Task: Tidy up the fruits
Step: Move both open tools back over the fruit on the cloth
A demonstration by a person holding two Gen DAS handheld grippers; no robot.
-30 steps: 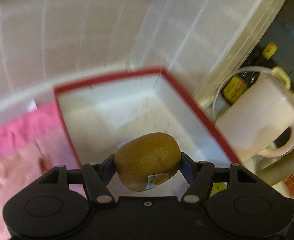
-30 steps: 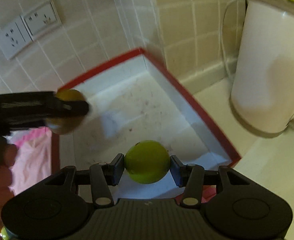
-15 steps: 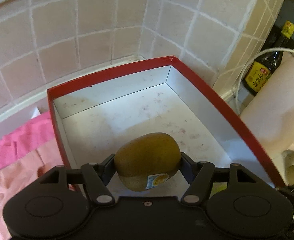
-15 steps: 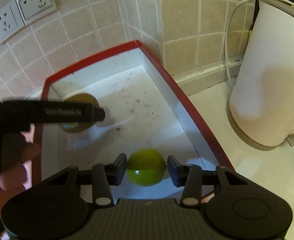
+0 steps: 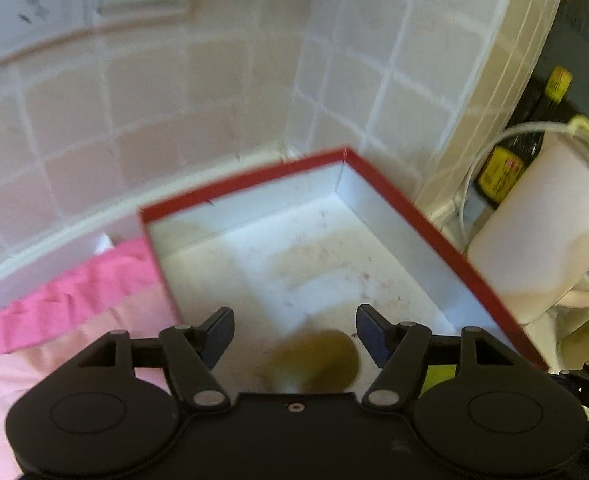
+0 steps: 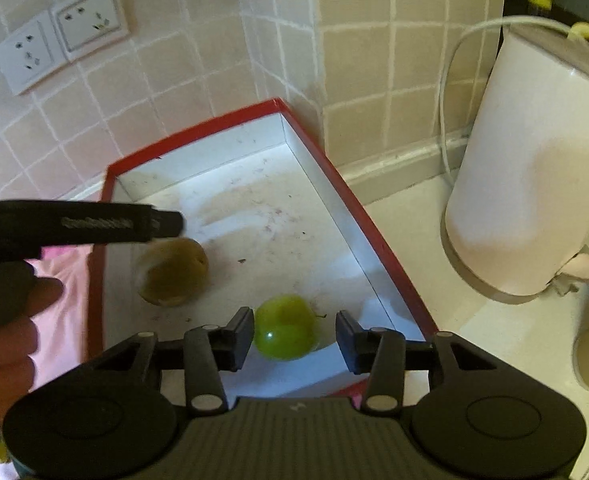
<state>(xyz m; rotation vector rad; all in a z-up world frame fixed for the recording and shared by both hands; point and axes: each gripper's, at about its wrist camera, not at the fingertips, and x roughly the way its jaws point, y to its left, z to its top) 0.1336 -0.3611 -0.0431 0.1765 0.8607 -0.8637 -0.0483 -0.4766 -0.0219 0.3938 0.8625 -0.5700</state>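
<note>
A red-rimmed white box (image 5: pixel 414 220) (image 6: pixel 334 184) stands in the tiled corner. In the left wrist view my left gripper (image 5: pixel 294 332) is open above the box. A blurred brown kiwi (image 5: pixel 314 360) lies just below it, free of the pads. The right wrist view shows that kiwi (image 6: pixel 172 272) on the box floor under the left gripper's black fingers (image 6: pixel 162 224). A green fruit (image 6: pixel 284 326) rests on the floor near the box's front. My right gripper (image 6: pixel 294 338) straddles it with jaws opening, the right pad clear of it.
A white kettle (image 5: pixel 534 232) (image 6: pixel 534 160) with a cord stands right of the box, a dark bottle (image 5: pixel 510 160) behind it. Pink cloth (image 5: pixel 74 312) lies to the left. Wall sockets (image 6: pixel 54 48) sit above. A hand (image 6: pixel 10 344) holds the left gripper.
The kiwi left the left gripper's pads and dropped to the box floor. The green fruit went from the right gripper's grip to the floor. Both grippers rose a little.
</note>
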